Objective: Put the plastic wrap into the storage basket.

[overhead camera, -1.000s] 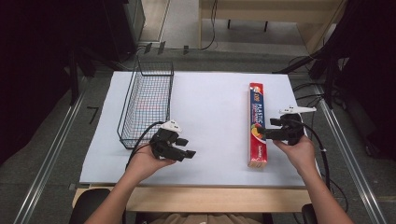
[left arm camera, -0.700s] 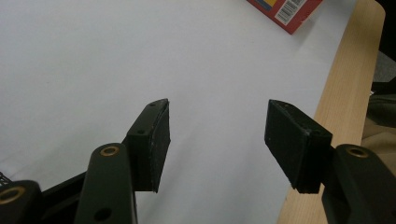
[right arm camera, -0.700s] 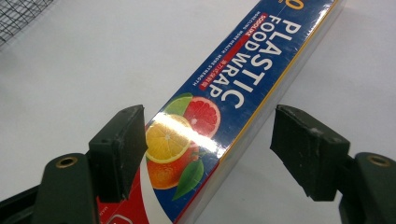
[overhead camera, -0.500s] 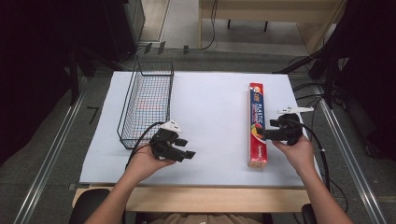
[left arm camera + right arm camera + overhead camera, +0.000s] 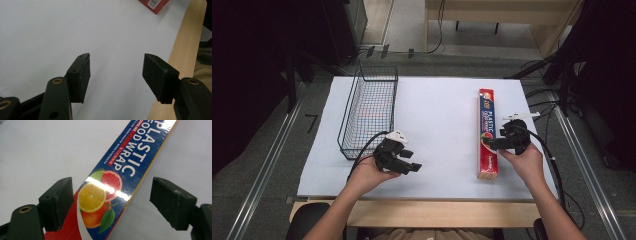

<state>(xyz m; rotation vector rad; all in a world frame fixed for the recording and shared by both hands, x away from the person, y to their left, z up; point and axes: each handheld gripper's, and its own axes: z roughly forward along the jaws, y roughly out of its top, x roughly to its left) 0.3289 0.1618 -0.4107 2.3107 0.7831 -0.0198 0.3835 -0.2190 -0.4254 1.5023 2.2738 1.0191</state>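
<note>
We see a white rectangular counter (image 5: 437,120) with a pale wooden front edge. On its left part stands an empty black wire basket (image 5: 369,112), long side running away from us. On the right part lies a long red and blue cardboard box of plastic food wrap (image 5: 486,131), flat, its length also running away from us and its near end close to the front edge.

We hold the left tool (image 5: 404,162) low over the counter, just beside the near right corner of the basket and apart from it. In the left gripper view its jaws stand wide apart over bare white surface, with nothing between them; a corner of the box shows at the top of that view.

We hold the right tool (image 5: 498,142) at the right side of the box, about two thirds of the way toward its near end. In the right gripper view its jaws stand apart on either side of the box, above the printed citrus fruit. We cannot tell whether either jaw touches the box.
</note>
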